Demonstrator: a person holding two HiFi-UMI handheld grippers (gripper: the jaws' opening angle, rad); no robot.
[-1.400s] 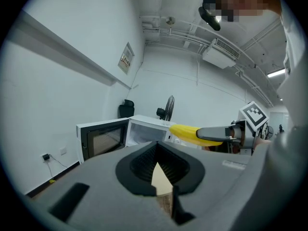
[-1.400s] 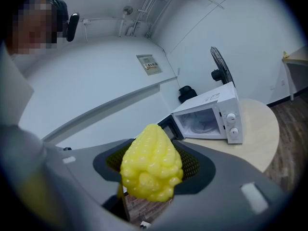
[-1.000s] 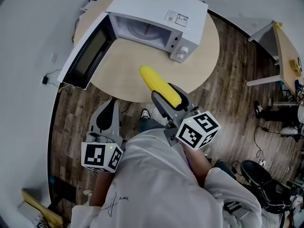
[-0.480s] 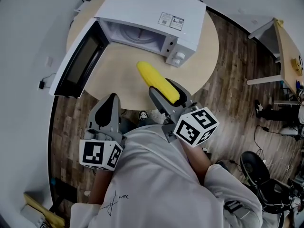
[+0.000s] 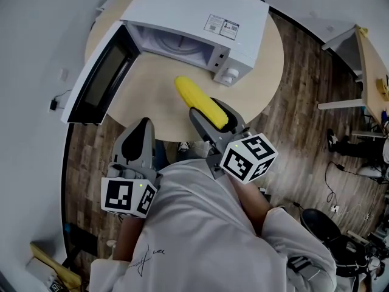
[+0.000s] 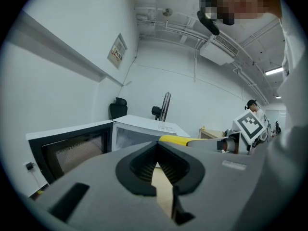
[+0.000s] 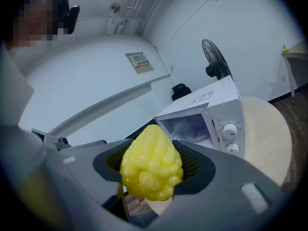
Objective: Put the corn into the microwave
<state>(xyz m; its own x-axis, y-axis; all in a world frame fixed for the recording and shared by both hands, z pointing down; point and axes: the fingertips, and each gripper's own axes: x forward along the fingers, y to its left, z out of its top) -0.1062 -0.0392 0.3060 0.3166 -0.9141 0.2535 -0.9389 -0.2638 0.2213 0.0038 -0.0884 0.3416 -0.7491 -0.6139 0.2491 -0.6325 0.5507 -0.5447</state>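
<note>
The corn (image 5: 202,104) is not in the microwave. It sits clamped in the right gripper (image 5: 211,109), tip pointing toward the oven's open mouth, over the near part of the surface. Only its front half shows from the head view; the back end is buried between the jaws. In the right gripper view the cob's knobbly tip (image 7: 151,170) fills the gap between the dark ribbed pads, which press on it from both sides.

The left gripper (image 5: 143,126) hangs at the surface's near edge, apart from the corn, jaws brought together on nothing. From its own view the corn is only a yellow sliver (image 6: 175,139) behind the grey gripper body. Both hands are hidden under the marker cubes and the person's white shirt (image 5: 200,236).

The microwave (image 5: 194,17) is white, and its door (image 5: 100,75) is swung wide to the left. From above, its roof covers most of the cavity, and its far edge is cut off by the frame. The right gripper view looks in and catches a glass turntable (image 7: 190,129), though faintly.

The surface (image 5: 152,96) is a round pale-wood top. Below it lies a dark plank floor (image 5: 304,132). Another pale table (image 5: 364,66) is cut off at the right edge. The walls are white, and a black fan (image 7: 214,61) stands behind the microwave.
</note>
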